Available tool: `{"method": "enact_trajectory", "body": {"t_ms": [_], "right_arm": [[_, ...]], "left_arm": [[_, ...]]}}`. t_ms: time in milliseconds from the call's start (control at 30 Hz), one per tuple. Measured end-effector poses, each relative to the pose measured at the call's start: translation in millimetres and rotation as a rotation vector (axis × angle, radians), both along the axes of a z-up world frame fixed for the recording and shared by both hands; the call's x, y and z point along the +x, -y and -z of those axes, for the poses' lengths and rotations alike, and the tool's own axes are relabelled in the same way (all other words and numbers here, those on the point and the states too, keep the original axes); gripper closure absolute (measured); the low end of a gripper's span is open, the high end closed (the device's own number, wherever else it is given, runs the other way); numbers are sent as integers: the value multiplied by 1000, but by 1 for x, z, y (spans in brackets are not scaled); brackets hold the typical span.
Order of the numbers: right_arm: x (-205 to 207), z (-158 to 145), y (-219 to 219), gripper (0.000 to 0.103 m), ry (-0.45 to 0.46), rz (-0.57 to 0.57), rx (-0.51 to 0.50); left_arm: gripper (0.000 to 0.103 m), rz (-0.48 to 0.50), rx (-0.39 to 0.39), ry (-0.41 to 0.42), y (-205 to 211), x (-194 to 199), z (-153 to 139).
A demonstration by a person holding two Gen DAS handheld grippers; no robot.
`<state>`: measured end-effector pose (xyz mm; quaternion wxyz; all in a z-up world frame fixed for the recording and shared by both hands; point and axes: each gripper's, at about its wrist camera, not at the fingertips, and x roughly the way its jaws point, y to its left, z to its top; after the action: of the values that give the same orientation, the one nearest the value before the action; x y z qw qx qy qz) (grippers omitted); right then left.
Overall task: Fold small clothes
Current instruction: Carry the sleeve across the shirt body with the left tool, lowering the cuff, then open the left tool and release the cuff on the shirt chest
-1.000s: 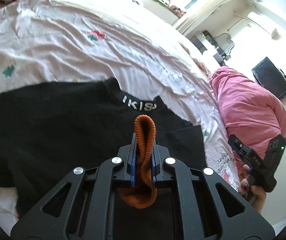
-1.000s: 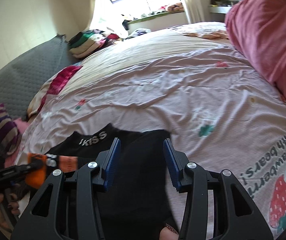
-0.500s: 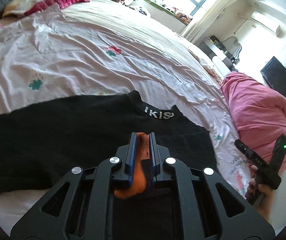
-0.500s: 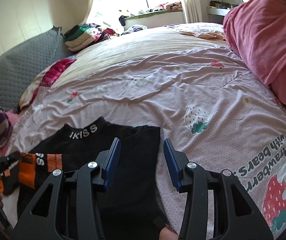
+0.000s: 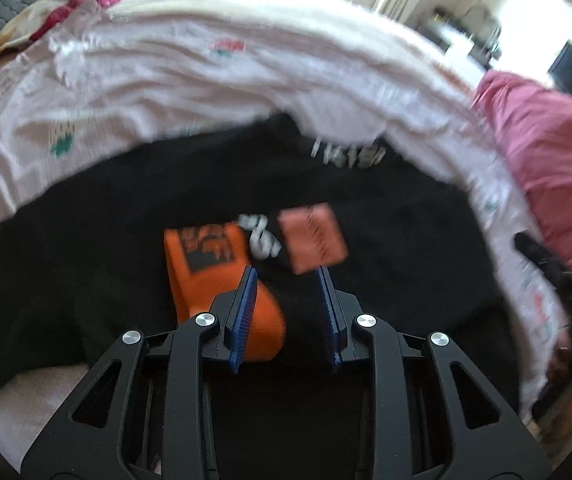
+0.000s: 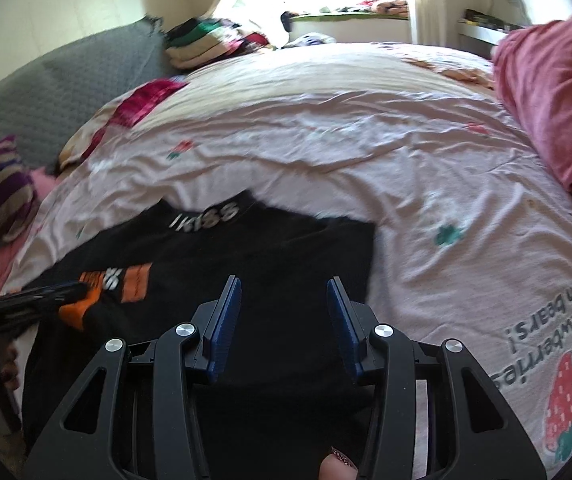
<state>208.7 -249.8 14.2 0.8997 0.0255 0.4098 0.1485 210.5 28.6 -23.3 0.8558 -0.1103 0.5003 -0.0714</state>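
The left gripper [image 5: 288,276] has just been opening its jaws, and the orange cuff [image 5: 209,268] lies loose on the black top [image 6: 245,264] on the pink bedsheet [image 6: 366,152]. The right gripper [image 6: 283,304] hangs above the top, jaws apart and empty.

A black garment [image 6: 269,256] is seen with white lettering on its collar [image 6: 205,216]. On it, an orange cuff [image 5: 209,272] with black print, white marks and a paler salmon patch [image 5: 312,238] is shown. The bed sheet [image 6: 366,152] is coloured pale pink and printed with red and green strawberries and dark lettering. A rose-pink blanket [image 6: 558,92] and a grey quilted headboard [image 6: 45,88] are visible. Blue pads are carried on both black grippers.
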Motion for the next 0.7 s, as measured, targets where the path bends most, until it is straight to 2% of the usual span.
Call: {"method": "enact_trajectory", "body": {"t_ms": [67,133,233,300,367,600,700], "right_arm": [[-4,8,-8,59,-22,-34,-27],[-6,16,-12,59,-46,-45,-46],[-8,34,-17,58,-113,-45,-79],[-8,46,-16,53,-156,-25,-106],[-9,57,-15,53,-187,-10,-98],[-21,53,-14,44,-148,-8,-67],[-29,45,-15,41,-113,-18,-66]], "left_arm": [[78,2,37,-34,1,-2,14],[78,11,59,-27,1,-8,21],[77,18,54,-6,-4,-13,22],[77,21,48,-1,-4,-13,22],[77,26,41,4,-6,-15,22],[77,30,-13,6,-15,-18,18],[62,26,-9,19,-17,-23,12]]}}
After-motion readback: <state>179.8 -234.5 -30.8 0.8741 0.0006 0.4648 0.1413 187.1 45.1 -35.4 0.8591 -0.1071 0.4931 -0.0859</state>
